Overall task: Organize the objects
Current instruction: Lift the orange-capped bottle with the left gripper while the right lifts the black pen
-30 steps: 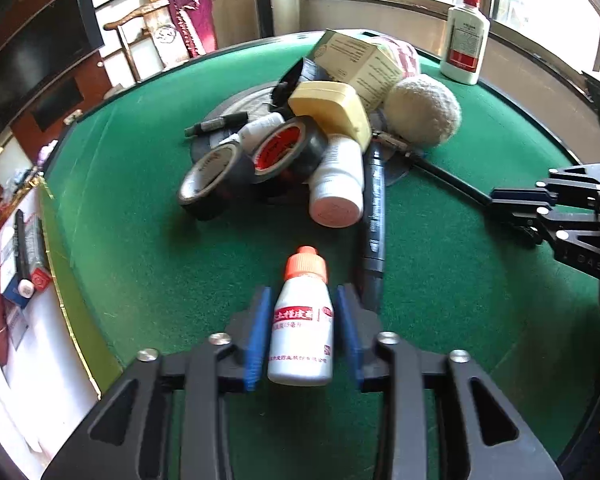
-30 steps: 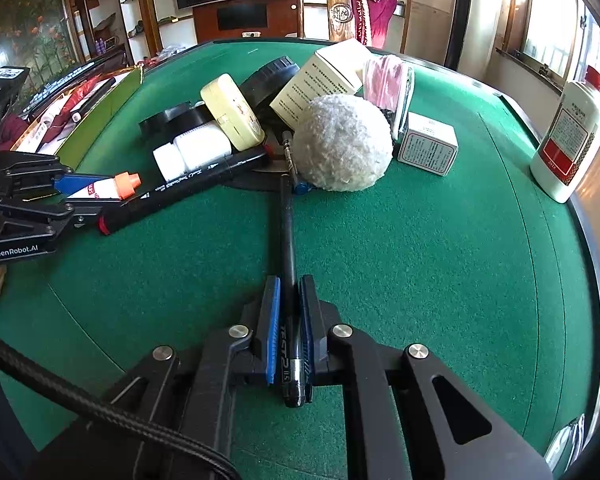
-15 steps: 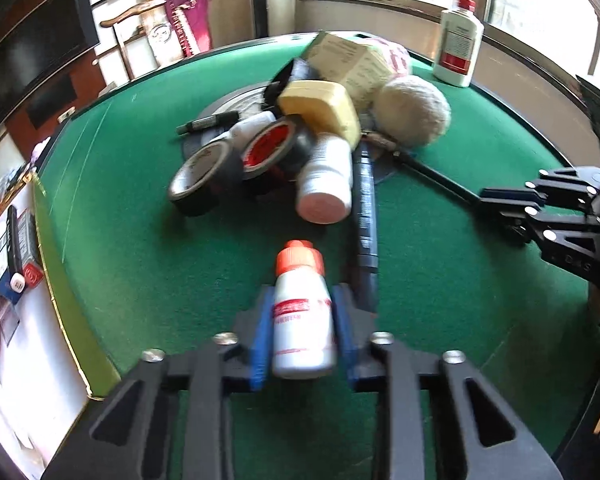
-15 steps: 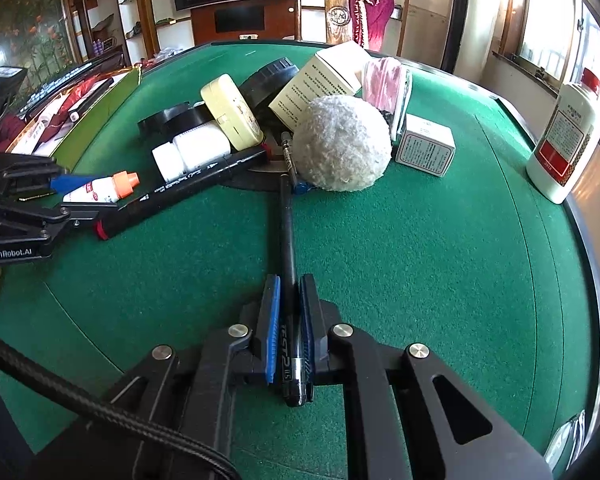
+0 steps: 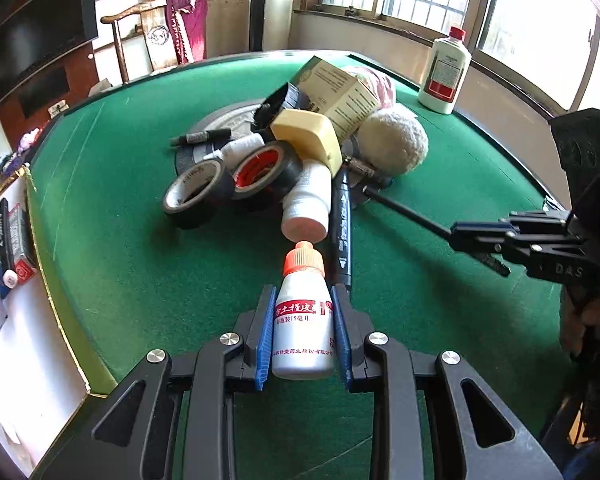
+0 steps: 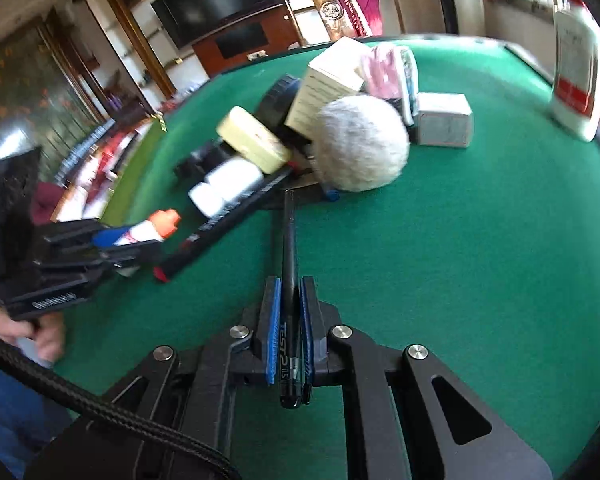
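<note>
The right wrist view is motion-blurred; the large white bottle (image 6: pixel 576 68) far right is smeared, its top cut off.

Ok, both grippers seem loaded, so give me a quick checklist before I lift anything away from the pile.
1. Left gripper on small orange-capped bottle: ok; the jaws have just closed onto its sides.
2. Right gripper on thin black rod: ok, shut on its near end.
3. Rod's far end free: not ok; it reaches in under the fluffy white ball.
4. Bottle cap clear of pile: cannot tell; it sits just short of the lying white bottle.
5. Black marker out of the way: not ok; it lies right beside the left gripper's right finger.
</note>
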Demonstrator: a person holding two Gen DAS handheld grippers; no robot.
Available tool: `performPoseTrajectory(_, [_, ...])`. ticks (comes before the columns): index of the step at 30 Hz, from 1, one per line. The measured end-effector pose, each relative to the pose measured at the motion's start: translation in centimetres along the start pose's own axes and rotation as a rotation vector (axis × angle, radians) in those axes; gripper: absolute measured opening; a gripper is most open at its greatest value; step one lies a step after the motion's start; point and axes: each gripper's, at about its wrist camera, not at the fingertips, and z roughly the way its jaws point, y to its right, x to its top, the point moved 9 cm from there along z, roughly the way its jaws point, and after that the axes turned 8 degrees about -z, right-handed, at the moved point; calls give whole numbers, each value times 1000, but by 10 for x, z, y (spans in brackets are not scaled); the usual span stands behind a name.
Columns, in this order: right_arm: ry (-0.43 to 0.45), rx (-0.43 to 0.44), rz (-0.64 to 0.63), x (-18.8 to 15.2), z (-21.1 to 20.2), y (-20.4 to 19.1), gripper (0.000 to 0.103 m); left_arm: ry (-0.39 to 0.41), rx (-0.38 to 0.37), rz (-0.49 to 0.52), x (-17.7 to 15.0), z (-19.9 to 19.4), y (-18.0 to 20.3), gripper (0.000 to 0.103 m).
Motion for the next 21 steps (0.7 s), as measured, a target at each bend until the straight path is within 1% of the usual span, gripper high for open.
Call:
performPoseTrajectory(1, [3,22,7,0,0,-5,7,2,-5,-1,1,-1,0,23])
performPoseTrajectory(2, [10,61,20,1,-1,-10,7,6,-10,-5,2,-2,2,23])
performPoseTrajectory(7, [60,134,46,7,-7,-29,7,25,-35,-39,6,-7,0,23])
performPoseTrajectory(11, [91,135,53,13,-9,-36,7,26,-14,-47,7,-8,-4,23])
performPoseTrajectory(15, [87,149,67,14,-5,-40,7,30,-41,-41,6,-8,1,23])
performPoseTrajectory(21, [88,163,64,15,-2,-45,7,28,-33,-42,5,-7,0,23])
